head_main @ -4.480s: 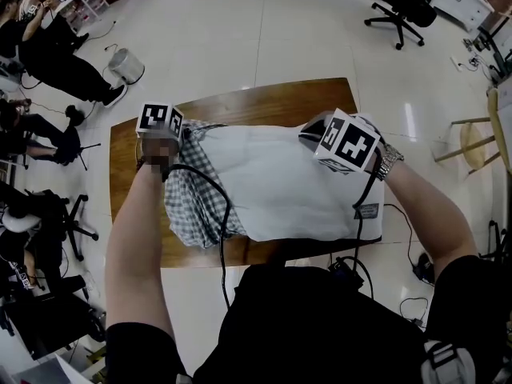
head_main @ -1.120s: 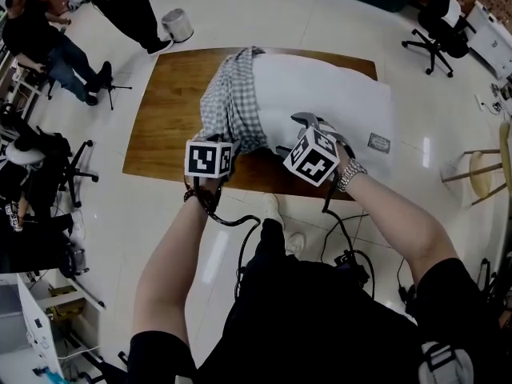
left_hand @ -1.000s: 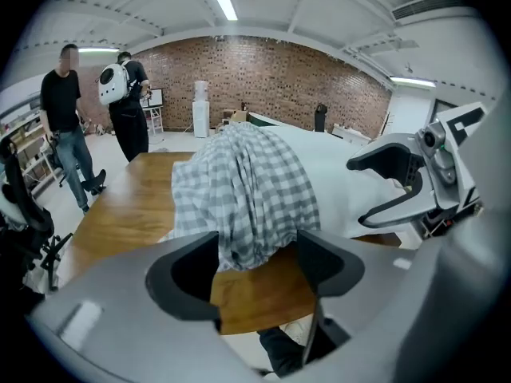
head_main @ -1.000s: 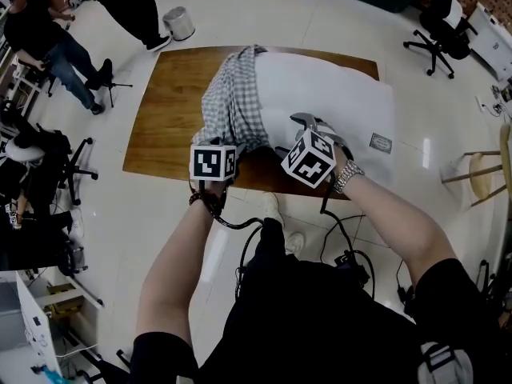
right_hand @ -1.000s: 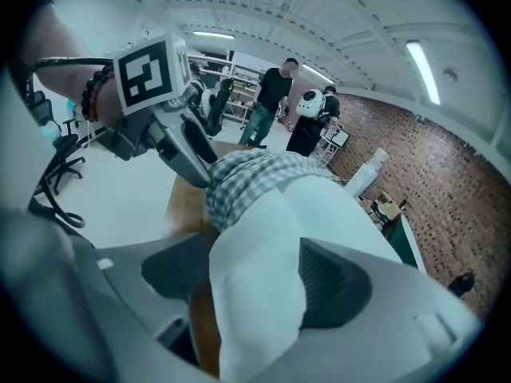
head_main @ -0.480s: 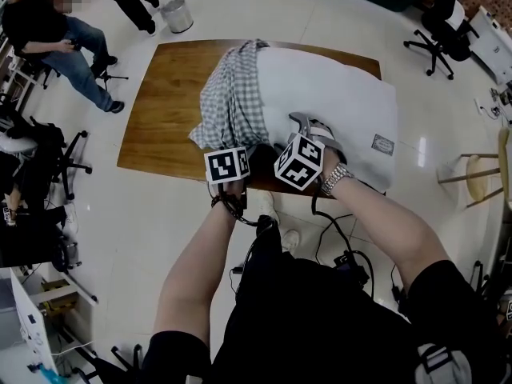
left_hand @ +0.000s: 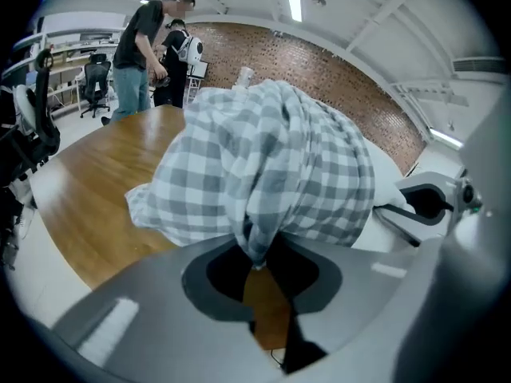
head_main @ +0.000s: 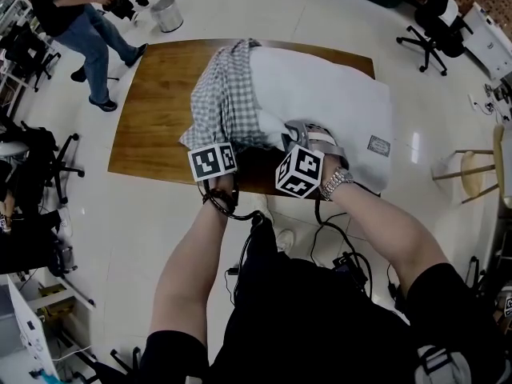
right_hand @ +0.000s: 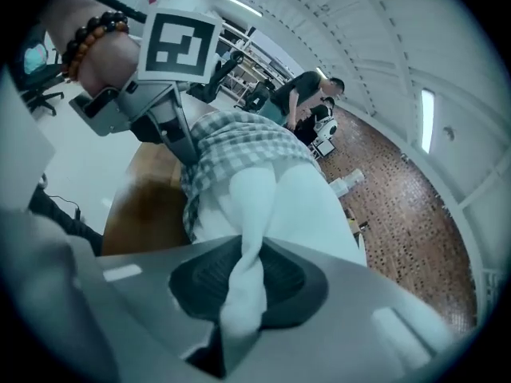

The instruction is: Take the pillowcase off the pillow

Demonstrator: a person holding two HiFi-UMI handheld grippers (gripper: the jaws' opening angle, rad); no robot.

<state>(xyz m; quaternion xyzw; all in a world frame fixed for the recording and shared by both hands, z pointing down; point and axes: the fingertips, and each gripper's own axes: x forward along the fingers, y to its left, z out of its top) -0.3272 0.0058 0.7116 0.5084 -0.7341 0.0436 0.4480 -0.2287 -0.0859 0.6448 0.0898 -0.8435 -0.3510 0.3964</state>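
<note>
A white pillow (head_main: 328, 94) lies on the wooden table (head_main: 152, 110), with a grey checked pillowcase (head_main: 228, 102) bunched over its left part. My left gripper (head_main: 226, 146) is at the near edge of the pillowcase (left_hand: 271, 166). Its jaws have just been closing, and a fold of checked cloth is pinched between them (left_hand: 257, 255). My right gripper (head_main: 282, 138) sits just to the right. Its jaws have also just been closing, and they hold a twisted ridge of white pillow (right_hand: 307, 206) fabric (right_hand: 239, 294). The two grippers are close together.
The table's near edge runs just under both grippers. A person (head_main: 80, 22) stands at the far left beside a metal bin (head_main: 166, 13). Office chairs (head_main: 432, 18) are at the far right, a stool (head_main: 480, 166) to the right, and cables (head_main: 336, 238) hang by my legs.
Both grippers have come down onto the near end of the pillow and drawn closer together. Each has closed on fabric. The person at the far left has walked along the floor.
</note>
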